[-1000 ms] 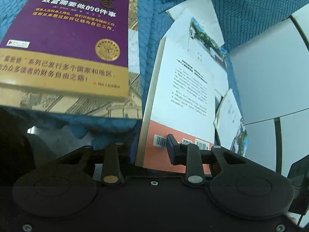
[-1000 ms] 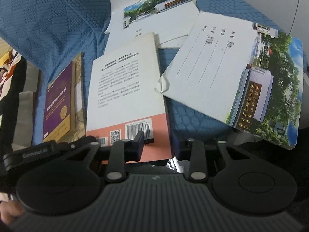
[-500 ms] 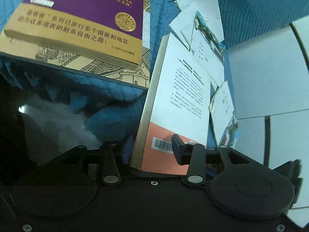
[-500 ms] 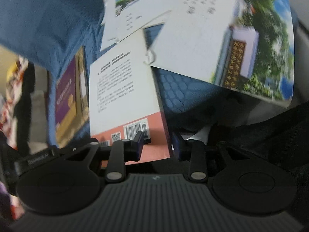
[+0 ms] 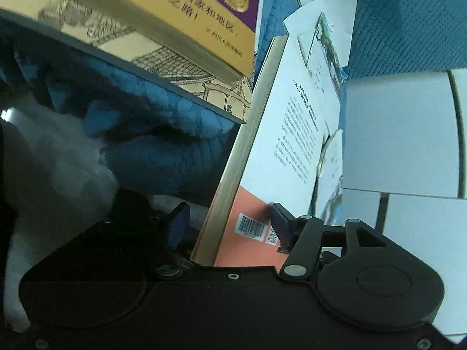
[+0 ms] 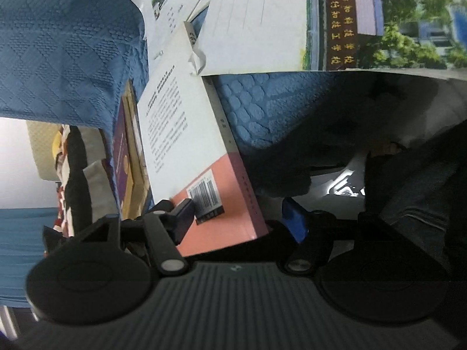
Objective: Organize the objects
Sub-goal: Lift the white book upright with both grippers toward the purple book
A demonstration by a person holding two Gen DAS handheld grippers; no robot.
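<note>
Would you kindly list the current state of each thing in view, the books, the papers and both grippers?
White-and-salmon book: closed, back cover up, its near end between both grippers' jaws.
Purple book: closed, lying on a larger illustrated book.
Printed folders: lying loose and overlapping on the blue quilt.
Left gripper: jaws opening, pads off the book.
Right gripper: jaws opening, pads off the book.

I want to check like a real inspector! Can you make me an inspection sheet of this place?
Surface: blue quilted cover, bunched near the edge.
Job's things: white and pink book between both grippers' jaws; purple book stacked on a drawing-covered book.
Clutter: photo leaflets, partly overlapping the white and pink book.
Grippers: left gripper and right gripper, jaws opening, pads off the covers.
Cables: nothing seen.
Surroundings: white panels; patterned fabric.
</note>
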